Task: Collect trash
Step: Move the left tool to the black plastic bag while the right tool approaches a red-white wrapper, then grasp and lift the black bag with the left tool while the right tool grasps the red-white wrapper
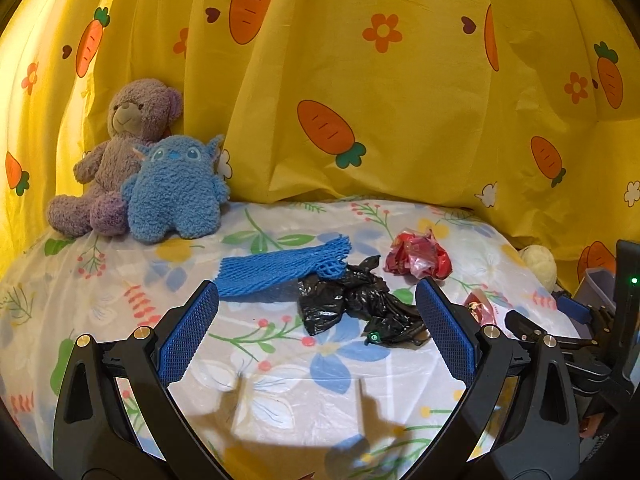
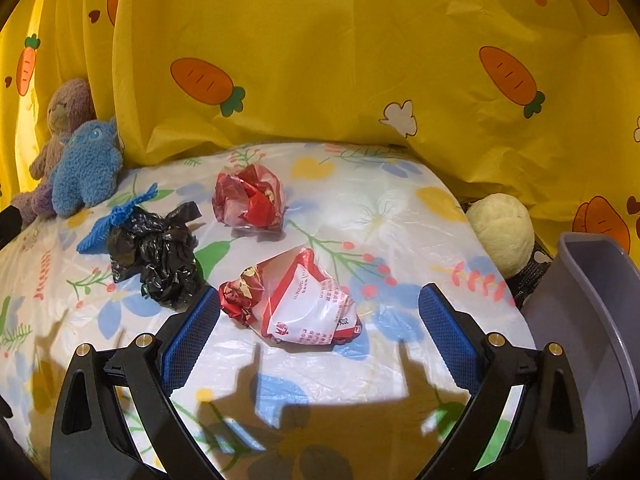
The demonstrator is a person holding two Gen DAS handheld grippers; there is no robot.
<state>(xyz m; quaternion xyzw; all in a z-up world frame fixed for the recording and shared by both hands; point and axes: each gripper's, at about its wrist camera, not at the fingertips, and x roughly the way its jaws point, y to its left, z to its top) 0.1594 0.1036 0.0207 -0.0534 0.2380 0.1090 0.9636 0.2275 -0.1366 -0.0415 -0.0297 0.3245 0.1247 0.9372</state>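
Trash lies on the floral tablecloth (image 1: 280,380): a blue foam net (image 1: 280,270), a crumpled black plastic bag (image 1: 352,304), a crumpled red wrapper (image 1: 418,258) and a red-and-white wrapper (image 2: 296,300). My left gripper (image 1: 316,292) is open and empty, its fingers either side of the black bag, just short of it. My right gripper (image 2: 318,300) is open and empty, its fingers straddling the red-and-white wrapper. The black bag (image 2: 156,256), the blue net (image 2: 116,216) and the red wrapper (image 2: 250,196) also show in the right wrist view.
A grey bin (image 2: 592,320) stands at the table's right edge; it also shows in the left wrist view (image 1: 598,286). A cream plush ball (image 2: 502,234) lies beside it. A purple teddy bear (image 1: 116,160) and a blue plush toy (image 1: 174,190) sit at the back left. A yellow carrot-print curtain (image 1: 360,80) hangs behind.
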